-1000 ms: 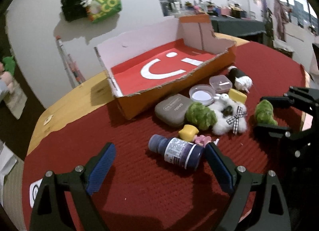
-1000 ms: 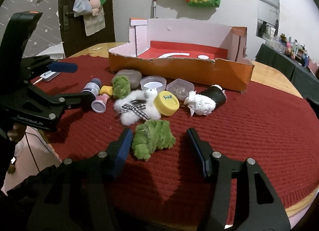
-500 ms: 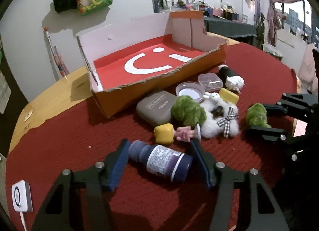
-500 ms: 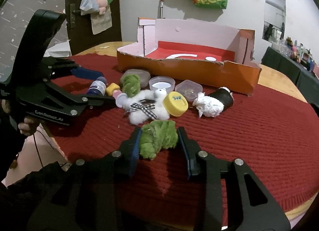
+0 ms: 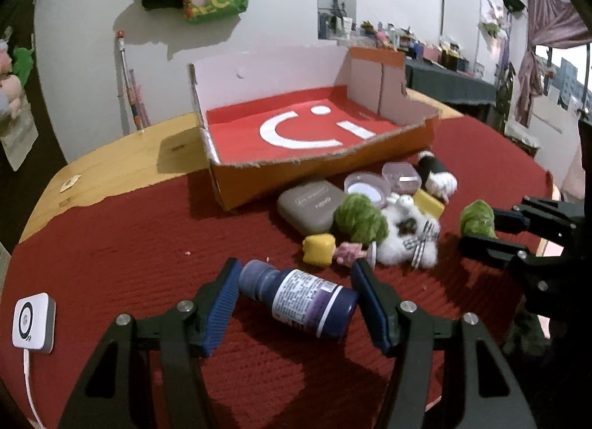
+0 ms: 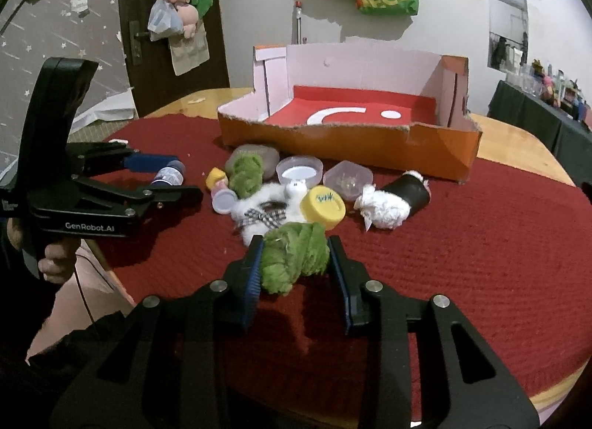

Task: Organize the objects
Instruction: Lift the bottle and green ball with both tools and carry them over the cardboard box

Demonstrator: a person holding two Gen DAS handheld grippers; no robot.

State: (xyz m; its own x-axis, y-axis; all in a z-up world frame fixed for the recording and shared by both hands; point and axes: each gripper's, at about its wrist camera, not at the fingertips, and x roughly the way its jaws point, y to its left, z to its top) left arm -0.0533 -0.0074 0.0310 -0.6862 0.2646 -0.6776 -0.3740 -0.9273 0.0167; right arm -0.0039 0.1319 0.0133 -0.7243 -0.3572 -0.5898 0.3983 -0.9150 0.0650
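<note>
We see the left gripper (image 5: 296,297) clamped on the bottle (image 5: 296,297), the right gripper (image 6: 296,262) clamped on the green plush (image 6: 294,257), beside the box (image 6: 440,144)

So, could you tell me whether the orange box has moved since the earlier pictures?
No. The orange box keeps its place: its near corner rests on the red cloth, with the grey case close in front, as before.

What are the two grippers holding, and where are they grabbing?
The left gripper clamps the dark blue bottle end to end, cap and base. The right gripper squeezes the green plush toy by its sides.
</note>
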